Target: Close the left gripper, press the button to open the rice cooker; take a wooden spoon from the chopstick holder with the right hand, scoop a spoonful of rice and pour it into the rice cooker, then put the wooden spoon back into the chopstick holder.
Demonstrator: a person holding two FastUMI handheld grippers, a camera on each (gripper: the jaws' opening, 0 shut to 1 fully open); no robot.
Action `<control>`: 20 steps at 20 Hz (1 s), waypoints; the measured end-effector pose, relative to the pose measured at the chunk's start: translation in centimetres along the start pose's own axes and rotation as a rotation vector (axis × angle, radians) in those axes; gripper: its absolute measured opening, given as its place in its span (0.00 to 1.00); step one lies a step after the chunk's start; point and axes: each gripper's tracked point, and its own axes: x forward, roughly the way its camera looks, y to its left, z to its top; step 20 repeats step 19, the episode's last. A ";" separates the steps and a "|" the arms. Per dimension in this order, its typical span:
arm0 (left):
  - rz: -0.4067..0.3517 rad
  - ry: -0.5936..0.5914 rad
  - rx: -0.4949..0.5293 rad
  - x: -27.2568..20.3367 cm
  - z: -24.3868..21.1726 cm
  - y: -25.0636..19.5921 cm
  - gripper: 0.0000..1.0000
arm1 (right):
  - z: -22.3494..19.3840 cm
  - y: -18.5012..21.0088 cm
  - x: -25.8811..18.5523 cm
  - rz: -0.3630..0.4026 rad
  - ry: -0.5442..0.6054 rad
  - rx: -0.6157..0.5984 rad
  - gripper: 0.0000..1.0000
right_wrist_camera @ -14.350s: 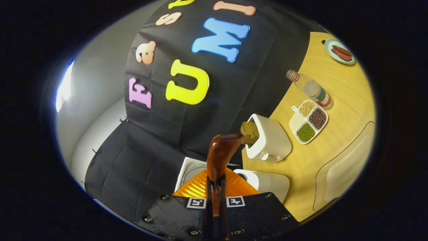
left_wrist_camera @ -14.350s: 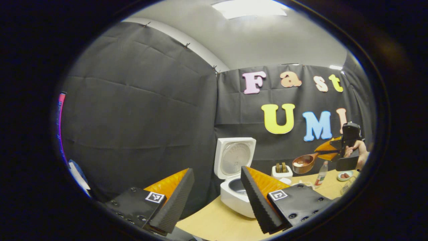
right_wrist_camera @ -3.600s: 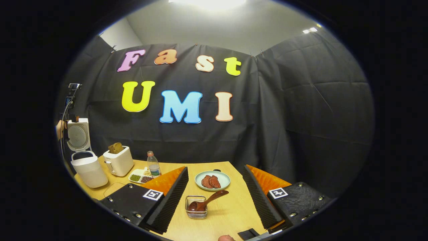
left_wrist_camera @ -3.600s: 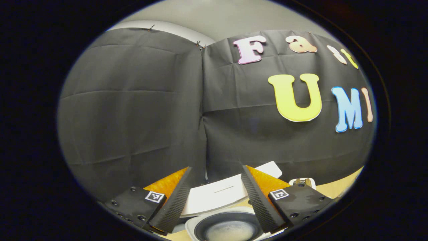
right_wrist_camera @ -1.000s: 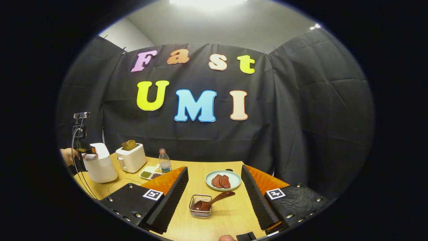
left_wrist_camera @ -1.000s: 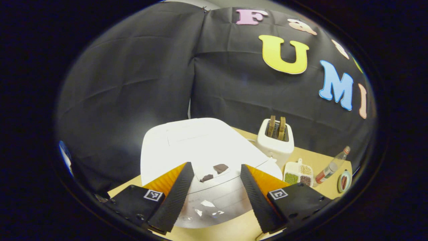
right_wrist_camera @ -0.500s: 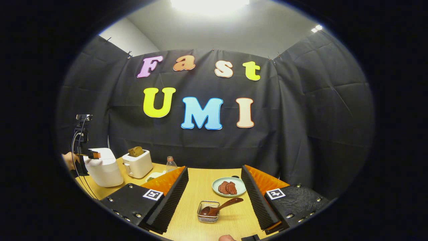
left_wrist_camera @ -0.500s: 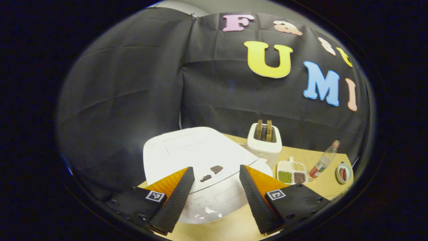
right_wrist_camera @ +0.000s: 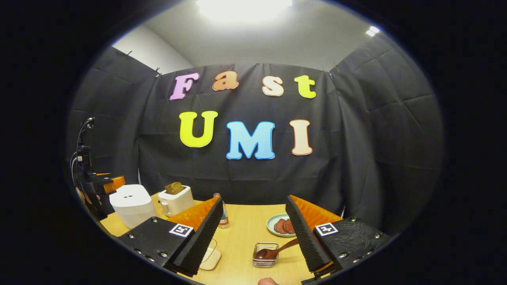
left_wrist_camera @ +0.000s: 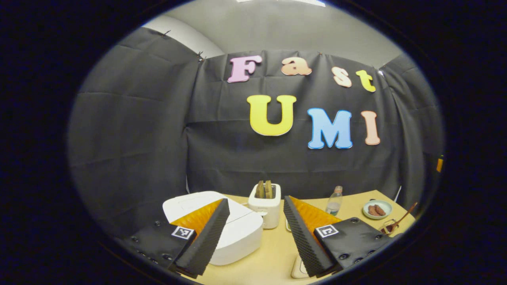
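Observation:
The white rice cooker (left_wrist_camera: 241,233) stands with its lid down, just beyond my left gripper (left_wrist_camera: 255,237), which is open and holds nothing. In the right gripper view the cooker (right_wrist_camera: 132,208) is at the far left, with the left gripper (right_wrist_camera: 109,183) hanging beside its upper left. The wooden spoon (right_wrist_camera: 277,250) lies tilted in the small wire chopstick holder (right_wrist_camera: 265,255), bowl down and handle pointing right. My right gripper (right_wrist_camera: 255,237) is open just behind the holder and touches nothing. In the left gripper view the spoon handle (left_wrist_camera: 402,217) shows at the far right.
A toaster (right_wrist_camera: 176,200) with bread stands right of the cooker, then a bottle (right_wrist_camera: 223,217). A plate of meat (right_wrist_camera: 283,225) lies behind the holder. A white divided dish (right_wrist_camera: 210,257) sits partly under my right gripper's left finger. A fingertip (right_wrist_camera: 269,281) shows at the bottom edge.
The left gripper has drawn back and risen from the cooker's shut lid, so the cooker now looks smaller and lower. The right gripper has shifted slightly; the spoon stays in the holder.

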 end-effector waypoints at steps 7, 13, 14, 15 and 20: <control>-0.053 -0.127 0.039 -6.5 3.5 -2.7 0.95 | 1.5 2.6 0.3 0.019 -0.073 0.023 0.96; -0.055 -0.148 0.052 -7.3 4.8 -3.0 0.97 | 1.4 4.5 1.2 0.051 -0.071 0.050 0.96; -0.055 -0.159 0.065 -7.5 5.0 -3.0 0.97 | 1.5 4.7 1.3 0.055 -0.073 0.046 0.96; -0.046 -0.165 0.077 -7.7 5.2 -2.8 0.97 | 1.6 4.9 1.4 0.058 -0.075 0.043 0.96; -0.042 -0.178 0.082 -7.7 5.6 -2.6 0.93 | 1.8 5.7 1.8 0.064 -0.084 0.031 0.96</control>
